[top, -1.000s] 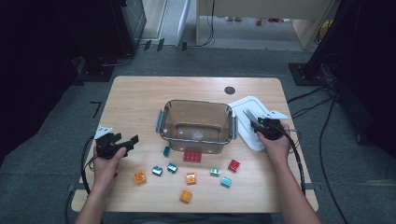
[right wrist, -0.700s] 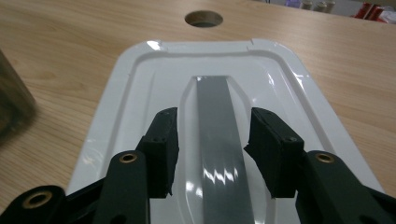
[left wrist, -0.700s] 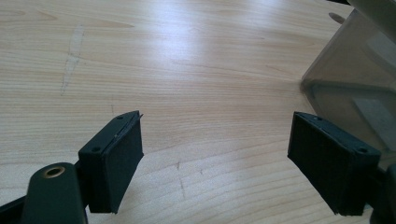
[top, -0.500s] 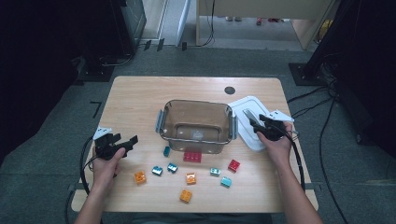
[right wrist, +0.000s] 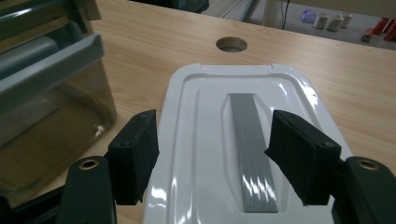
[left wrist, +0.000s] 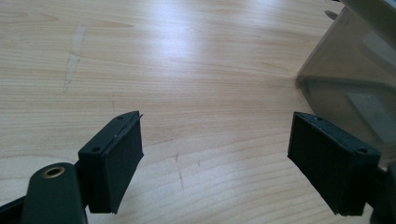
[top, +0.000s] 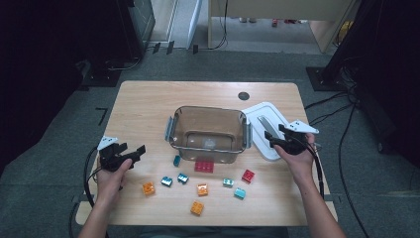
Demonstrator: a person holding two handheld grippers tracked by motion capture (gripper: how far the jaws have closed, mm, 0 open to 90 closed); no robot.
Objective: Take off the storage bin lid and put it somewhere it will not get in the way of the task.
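Black jaws spread wide mark your left gripper, which you hold low over bare wood at the left side of the table; in the left gripper view nothing sits between the pads and they touch nothing, with only wood grain beneath them and a corner of the clear container off to the side. Just ahead of your left hand, an orange brick lies on the table, followed by two teal bricks side by side, a small teal piece close to the container's front wall, and a red plate touching that wall's foot. An orange brick and another orange one sit nearer the table's front edge, then a green-blue brick, a light blue brick and a red brick. At the centre stands the clear container, with grey latches at both ends. Just beside its right end lies the white lid, flat on the table. Your right gripper hovers over that lid; in the right gripper view the jaws stand wide apart, released, straddling the grey strip down the white lid without gripping anything.
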